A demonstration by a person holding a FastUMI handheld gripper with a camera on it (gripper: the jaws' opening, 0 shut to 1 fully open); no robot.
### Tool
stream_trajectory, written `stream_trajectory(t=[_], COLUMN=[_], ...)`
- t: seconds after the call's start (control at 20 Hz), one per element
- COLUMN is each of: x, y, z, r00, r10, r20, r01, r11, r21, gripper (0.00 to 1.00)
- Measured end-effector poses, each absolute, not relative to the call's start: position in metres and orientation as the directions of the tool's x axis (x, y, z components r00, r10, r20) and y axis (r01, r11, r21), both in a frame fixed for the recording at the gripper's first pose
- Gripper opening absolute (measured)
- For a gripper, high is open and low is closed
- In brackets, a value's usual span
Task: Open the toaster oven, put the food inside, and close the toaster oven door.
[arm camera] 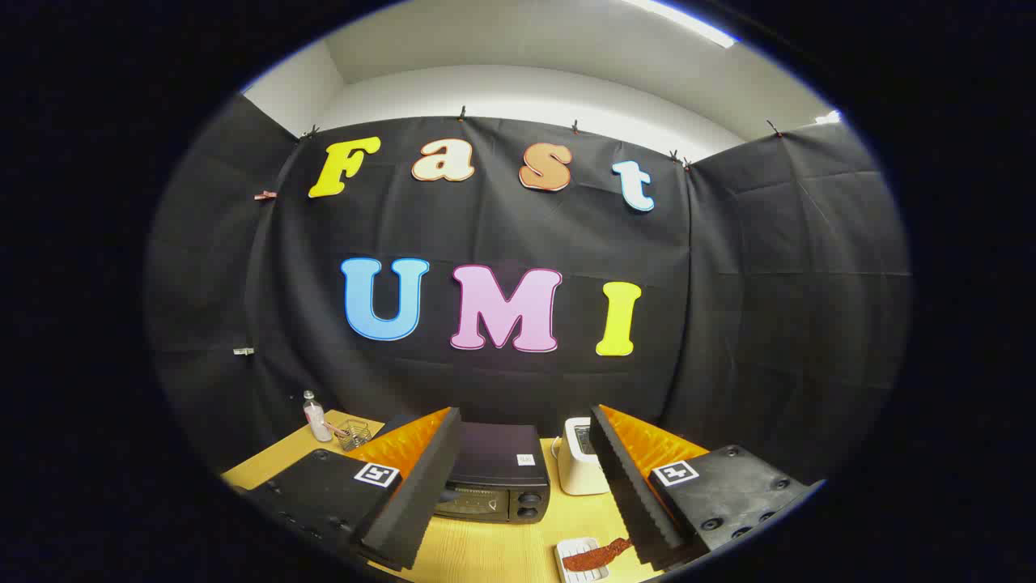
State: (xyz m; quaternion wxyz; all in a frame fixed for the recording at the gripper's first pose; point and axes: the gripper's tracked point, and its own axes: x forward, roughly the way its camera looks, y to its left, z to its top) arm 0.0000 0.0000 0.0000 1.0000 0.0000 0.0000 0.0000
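In the gripper view, the hand-held gripper (526,478) is held released, fingers spread wide and grasping nothing, above the light wooden table (486,551). Between and beyond the fingers, the black box-shaped toaster oven (498,478) is seen with its door closed, a white pop-up toaster (579,461) just beside it. The reddish-brown strip of food (595,555) is laid on a small white rectangular tray (571,567) near the right finger.
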Motion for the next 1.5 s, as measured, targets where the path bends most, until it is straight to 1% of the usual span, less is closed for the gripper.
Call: stream_trajectory(t=[0.5,0.9,1.15,1.5], x=[0.004,0.004,0.010,0.044], y=[0.018,0.017,0.037,0.102], z=[0.000,0.003,-0.009,-0.050], r00=[1.000,1.000,0.999,0.987], r10=[0.015,0.009,0.046,0.130], r20=[0.002,0.018,-0.020,-0.094], r01=[-0.015,-0.009,-0.045,-0.123], r11=[1.000,1.000,0.997,0.990], r21=[0.008,0.019,0.057,0.075], gripper=[0.97,0.97,0.98,0.97])
